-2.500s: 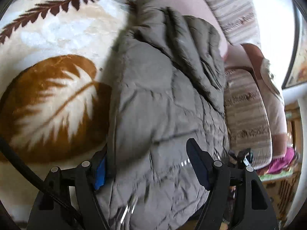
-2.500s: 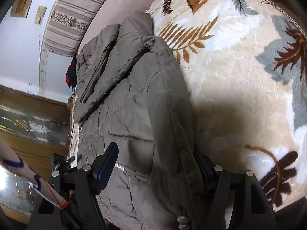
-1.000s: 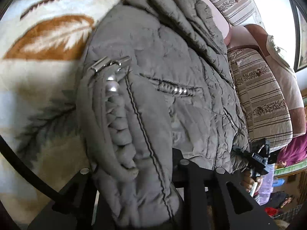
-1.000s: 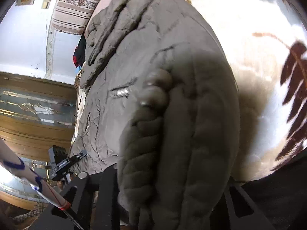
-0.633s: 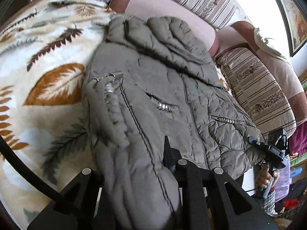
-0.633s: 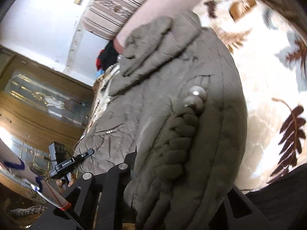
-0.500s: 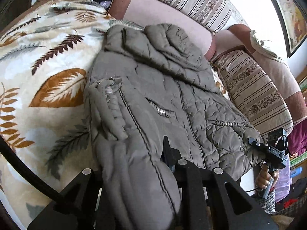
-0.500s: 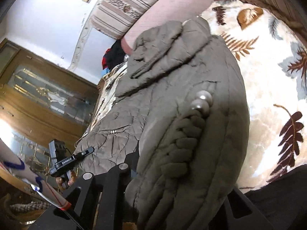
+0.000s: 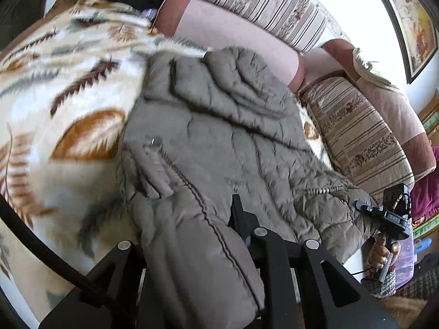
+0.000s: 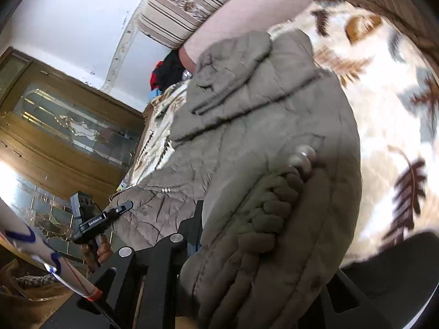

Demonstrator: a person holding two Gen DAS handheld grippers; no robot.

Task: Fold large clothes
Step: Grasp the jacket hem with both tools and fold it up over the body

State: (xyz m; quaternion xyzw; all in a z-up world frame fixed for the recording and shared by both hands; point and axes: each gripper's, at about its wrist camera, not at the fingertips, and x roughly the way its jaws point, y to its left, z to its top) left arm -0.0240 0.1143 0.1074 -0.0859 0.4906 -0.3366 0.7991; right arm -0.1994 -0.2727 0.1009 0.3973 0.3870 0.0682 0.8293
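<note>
The jacket (image 9: pixel 225 142) runs lengthwise away from us; our left gripper (image 9: pixel 192 249) and right gripper (image 10: pixel 255 249) each pinch a near hem corner.

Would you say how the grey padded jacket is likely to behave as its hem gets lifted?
The jacket will probably flop and sag, since it drapes limply over both grippers. Its puffy quilting suggests lightness for its bulk. The smooth shell may slip on itself once folded.
</note>
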